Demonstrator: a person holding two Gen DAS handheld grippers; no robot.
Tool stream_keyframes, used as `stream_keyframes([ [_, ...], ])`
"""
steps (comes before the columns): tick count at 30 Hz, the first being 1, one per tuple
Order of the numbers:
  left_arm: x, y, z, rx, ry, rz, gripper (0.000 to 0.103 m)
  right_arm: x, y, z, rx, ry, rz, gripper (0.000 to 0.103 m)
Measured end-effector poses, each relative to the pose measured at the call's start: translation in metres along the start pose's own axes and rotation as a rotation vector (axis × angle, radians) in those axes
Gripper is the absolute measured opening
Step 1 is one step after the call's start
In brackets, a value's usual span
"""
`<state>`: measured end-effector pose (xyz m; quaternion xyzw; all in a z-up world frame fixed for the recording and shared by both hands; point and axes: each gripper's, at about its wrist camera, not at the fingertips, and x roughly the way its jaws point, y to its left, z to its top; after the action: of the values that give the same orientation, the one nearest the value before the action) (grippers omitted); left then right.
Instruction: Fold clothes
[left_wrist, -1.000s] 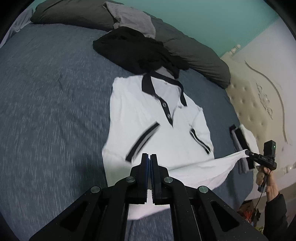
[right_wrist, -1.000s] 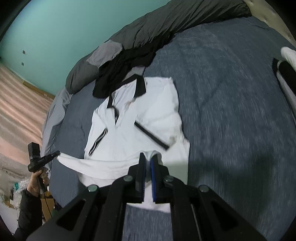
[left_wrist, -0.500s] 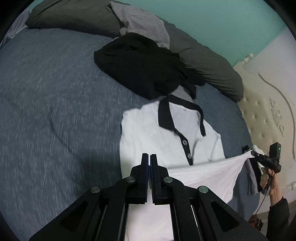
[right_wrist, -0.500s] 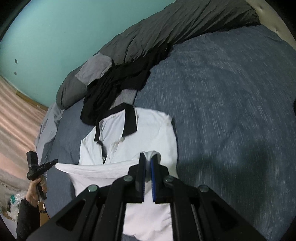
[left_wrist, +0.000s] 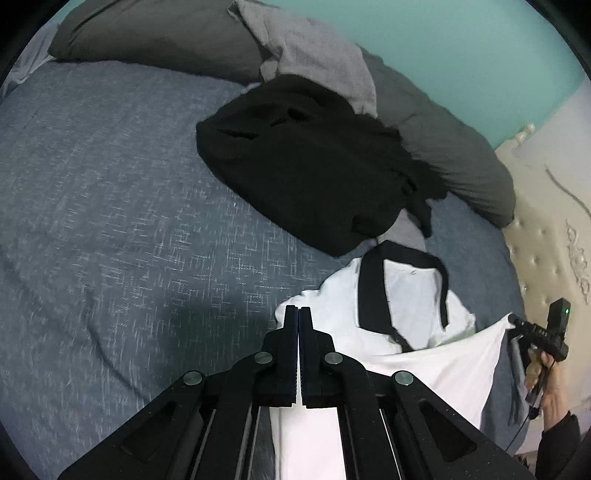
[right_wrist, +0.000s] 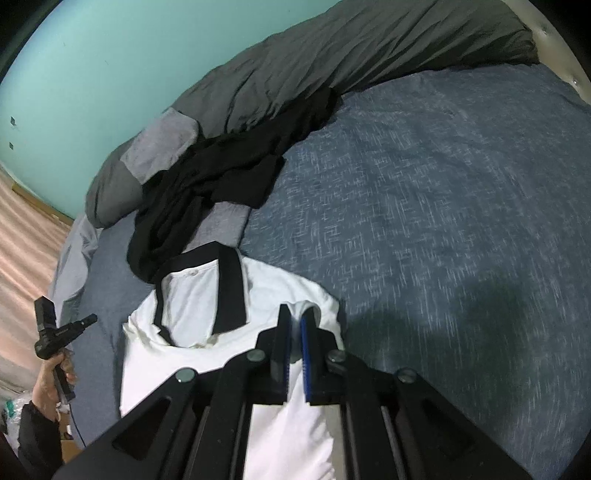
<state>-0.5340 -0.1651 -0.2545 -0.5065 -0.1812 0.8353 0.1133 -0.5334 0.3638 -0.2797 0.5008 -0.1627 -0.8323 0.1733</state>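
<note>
On the blue-grey bedspread (left_wrist: 110, 192), the white polo shirt (right_wrist: 192, 295) lay collar-up at 6 o'clock from the black garment (left_wrist: 303, 173). The left gripper (left_wrist: 298, 314) had its fingers pressed together on the shirt's hem corner. The right gripper (right_wrist: 294, 321) pinched the opposite hem corner, apparently with a slight gap; blur obscured the contact. The hem hung stretched over the shirt body, near the collar (left_wrist: 373, 291).

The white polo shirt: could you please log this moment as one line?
step: fold hem toward collar | left claw: shut on white polo shirt | right claw: shut on white polo shirt | surface: bed
</note>
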Motion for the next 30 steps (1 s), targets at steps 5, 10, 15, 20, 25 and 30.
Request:
stream_keyframes([
  [5, 0.028, 0.008, -0.019, 0.041, 0.023, 0.008, 0.000, 0.038, -0.014, -0.003, 0.014, 0.043, -0.044, 0.004],
  [10, 0.031, 0.012, -0.034, 0.079, -0.010, -0.004, 0.000, 0.055, -0.030, -0.015, 0.043, 0.055, -0.057, 0.004],
  [15, 0.034, 0.004, -0.038, 0.116, -0.023, 0.002, 0.001, 0.054, -0.049, -0.021, 0.119, -0.003, -0.031, 0.012],
  [20, 0.041, -0.003, -0.037, 0.131, -0.022, 0.005, 0.007, 0.034, -0.063, -0.020, 0.169, -0.123, 0.000, 0.041],
  [25, 0.046, -0.006, -0.041, 0.168, -0.017, 0.014, 0.008, 0.033, -0.061, -0.033, 0.036, -0.087, -0.059, 0.041],
  [30, 0.051, -0.007, -0.044, 0.194, 0.003, 0.036, 0.008, 0.039, -0.056, -0.049, -0.114, -0.028, -0.125, 0.041],
])
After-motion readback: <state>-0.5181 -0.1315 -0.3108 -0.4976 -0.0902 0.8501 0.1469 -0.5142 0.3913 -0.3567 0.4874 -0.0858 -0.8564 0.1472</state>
